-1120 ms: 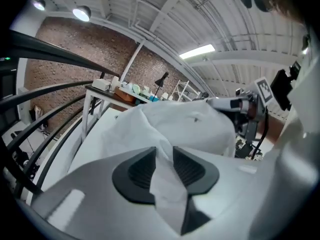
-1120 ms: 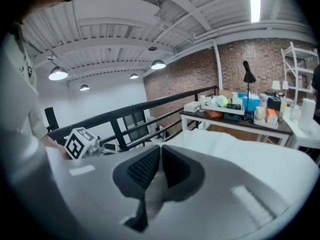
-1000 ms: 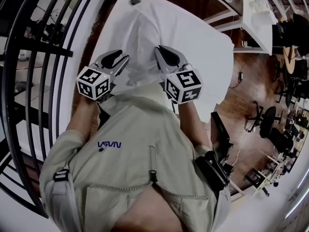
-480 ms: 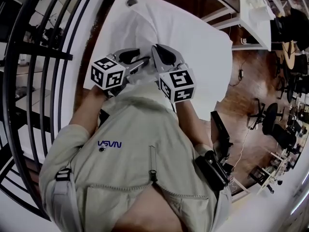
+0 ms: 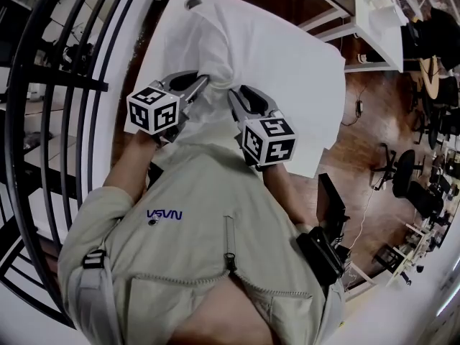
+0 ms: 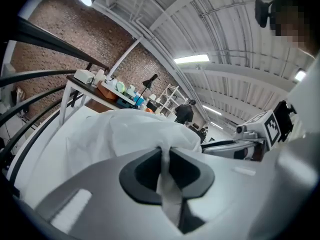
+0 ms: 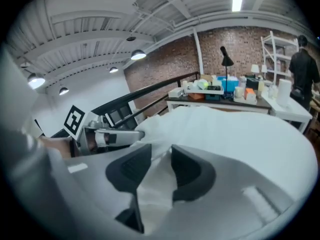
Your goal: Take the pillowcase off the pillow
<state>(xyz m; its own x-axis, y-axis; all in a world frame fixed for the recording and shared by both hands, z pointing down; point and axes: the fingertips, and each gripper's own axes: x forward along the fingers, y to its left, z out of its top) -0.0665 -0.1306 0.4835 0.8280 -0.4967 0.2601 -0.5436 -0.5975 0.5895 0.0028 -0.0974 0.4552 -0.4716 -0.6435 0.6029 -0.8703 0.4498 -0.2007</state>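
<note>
Overhead, in your head view, the pillowcase (image 5: 215, 49) lies bunched on the white table (image 5: 309, 70). Your left gripper (image 5: 205, 81) and right gripper (image 5: 236, 95) sit close together at its near end. Your left gripper view shows the jaws, which have just been closing, pinched on a thin fold of the pillowcase that runs up between the pads. Your right gripper view shows those jaws, which have just been opening, standing apart. Loose white fabric lies between them, with neither pad pressing on it.
</note>
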